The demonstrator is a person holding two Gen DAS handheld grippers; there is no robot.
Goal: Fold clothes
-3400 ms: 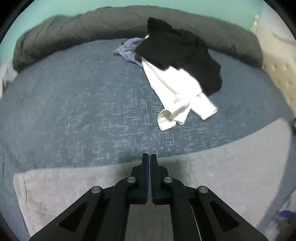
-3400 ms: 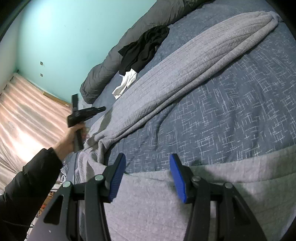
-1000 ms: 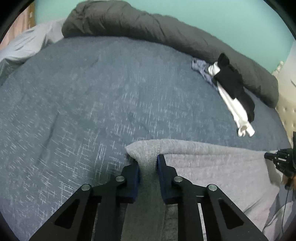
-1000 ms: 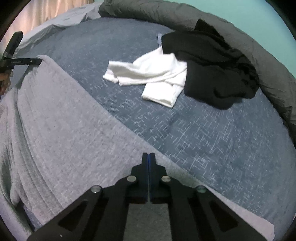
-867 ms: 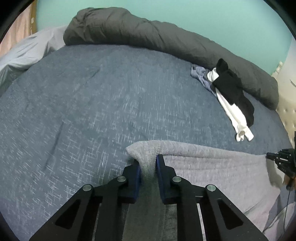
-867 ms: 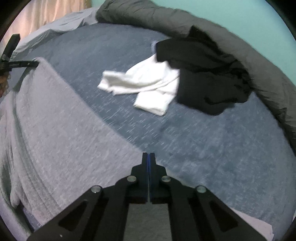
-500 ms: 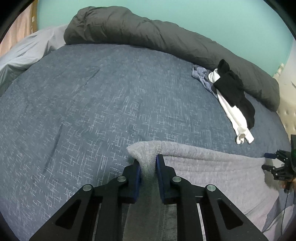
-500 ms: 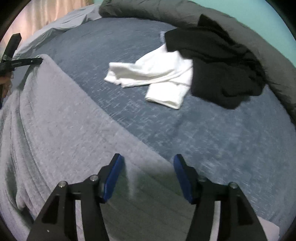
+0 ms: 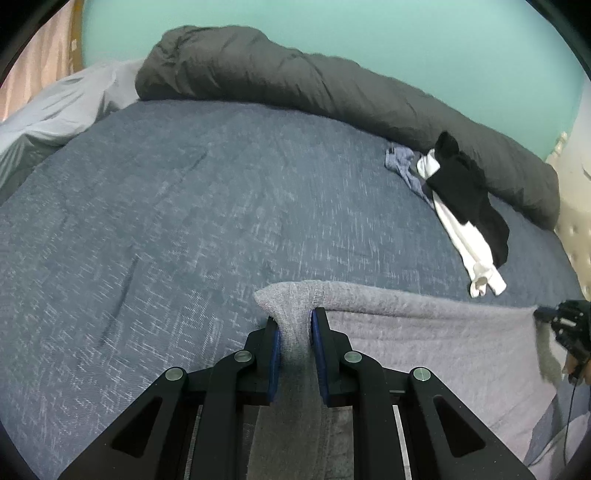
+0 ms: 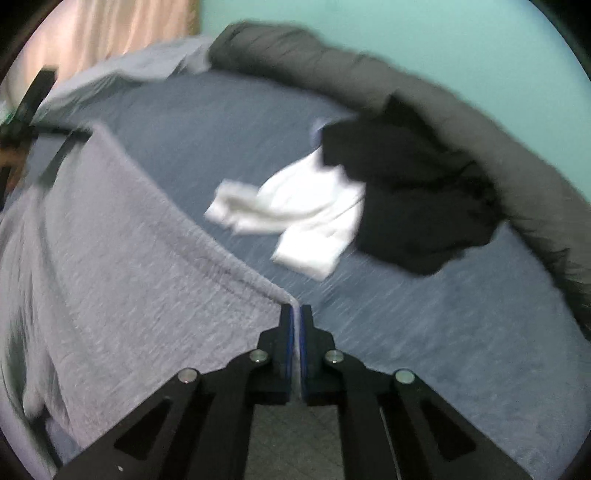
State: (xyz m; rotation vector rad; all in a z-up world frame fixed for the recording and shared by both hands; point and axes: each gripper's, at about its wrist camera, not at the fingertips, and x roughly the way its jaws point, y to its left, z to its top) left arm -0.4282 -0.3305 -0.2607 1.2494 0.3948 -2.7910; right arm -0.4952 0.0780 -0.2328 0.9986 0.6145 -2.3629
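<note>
Grey knitted garment (image 9: 424,332) stretched between both tongs over the blue-grey flecked bedspread (image 9: 184,221).

Left tongs (image 9: 294,334) are nearly closed, pinching a bunched corner of the grey knit between their blue pads; the right tongs (image 10: 296,325) are clamped tight on the opposite corner, a thin edge of cloth showing between the pads. Between the two, the garment's upper edge runs taut, the rest draping toward the near edge of the bed. Farther back lie a crumpled white cotton garment (image 10: 303,218) and a black garment (image 10: 413,192) partly over it, against a rolled dark grey duvet (image 9: 332,92) below the turquoise wall (image 9: 332,33).
</note>
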